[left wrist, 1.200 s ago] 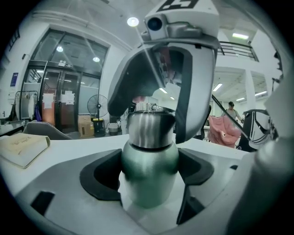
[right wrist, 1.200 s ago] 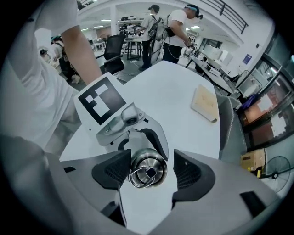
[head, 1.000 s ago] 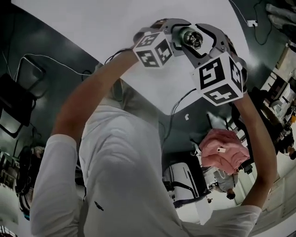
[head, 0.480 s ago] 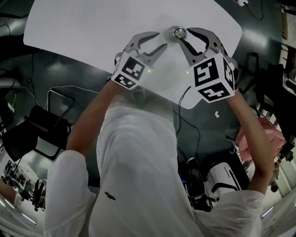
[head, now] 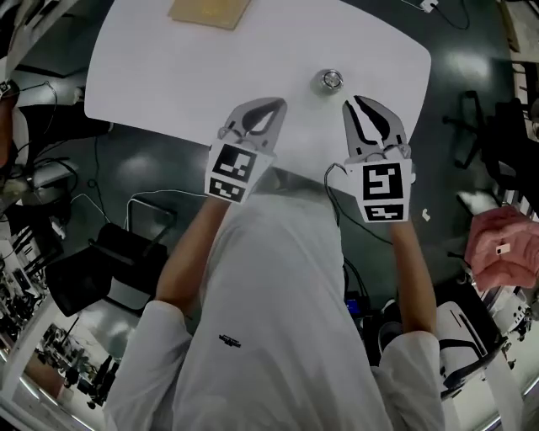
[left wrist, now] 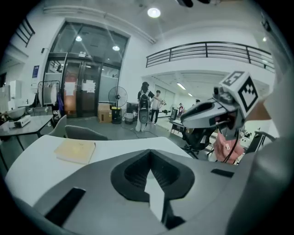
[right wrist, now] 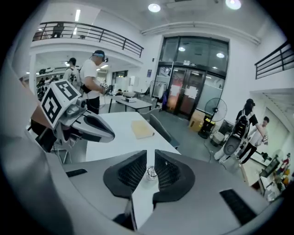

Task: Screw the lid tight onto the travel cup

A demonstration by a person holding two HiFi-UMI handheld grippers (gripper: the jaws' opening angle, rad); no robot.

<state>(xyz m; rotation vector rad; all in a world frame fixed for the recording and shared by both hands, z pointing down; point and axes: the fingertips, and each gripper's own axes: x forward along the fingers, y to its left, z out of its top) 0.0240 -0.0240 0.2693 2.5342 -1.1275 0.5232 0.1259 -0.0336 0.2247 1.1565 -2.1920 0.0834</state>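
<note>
The travel cup point(head: 331, 80), small and metallic with its lid on, stands alone on the white table point(head: 168, 67). Neither gripper touches it. My left gripper point(head: 271, 105) hangs over the table's near edge, left of the cup and nearer to me, its jaws shut with nothing in them. My right gripper point(head: 360, 103) is just short of the cup on its right. Its jaws are closing and a narrow gap remains, with nothing between the pads. In the right gripper view the cup point(right wrist: 151, 173) shows far off through that gap.
A flat tan book point(head: 210, 10) lies at the table's far edge, also in the left gripper view point(left wrist: 76, 150). Chairs and cables stand on the dark floor around the table. A pink bag point(head: 505, 252) sits at the right. People stand in the background hall.
Both grippers have drawn back from the cup toward me, leaving it standing on the table. Their jaws, wide apart before, have come together.
</note>
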